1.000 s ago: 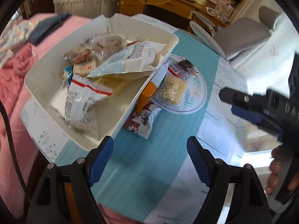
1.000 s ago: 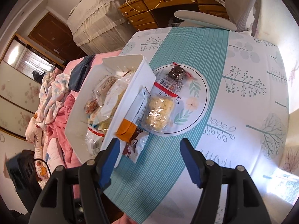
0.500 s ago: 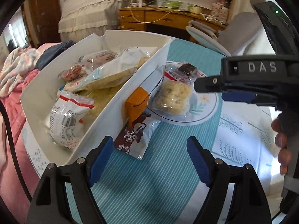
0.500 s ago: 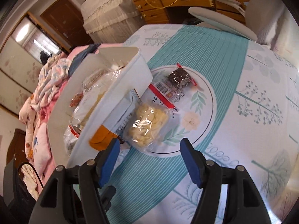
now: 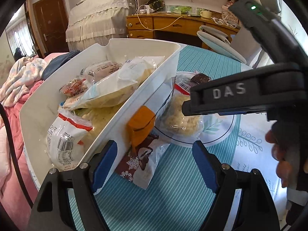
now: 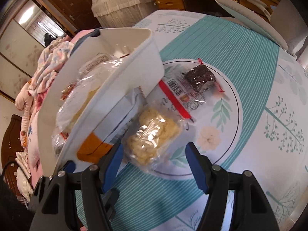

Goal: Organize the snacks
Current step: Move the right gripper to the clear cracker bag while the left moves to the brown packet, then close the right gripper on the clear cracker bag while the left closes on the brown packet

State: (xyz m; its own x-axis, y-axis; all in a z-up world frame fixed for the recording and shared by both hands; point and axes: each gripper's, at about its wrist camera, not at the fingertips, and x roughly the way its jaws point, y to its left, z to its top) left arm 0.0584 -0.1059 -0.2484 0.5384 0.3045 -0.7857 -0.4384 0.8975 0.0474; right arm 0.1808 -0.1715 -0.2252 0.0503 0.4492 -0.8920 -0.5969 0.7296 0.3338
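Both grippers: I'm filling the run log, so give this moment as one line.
left gripper: open, empty | right gripper: open, over puffed snack bag | white bin: holds snacks

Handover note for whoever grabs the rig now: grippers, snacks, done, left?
Left gripper: open, empty, over the orange-brown packet leaning on the bin.
Right gripper: open, empty, at the yellow snack bag.
Done: several snacks in the bin.
Left: yellow bag, red-striped packet, dark snack on the plate, plus the leaning packet.
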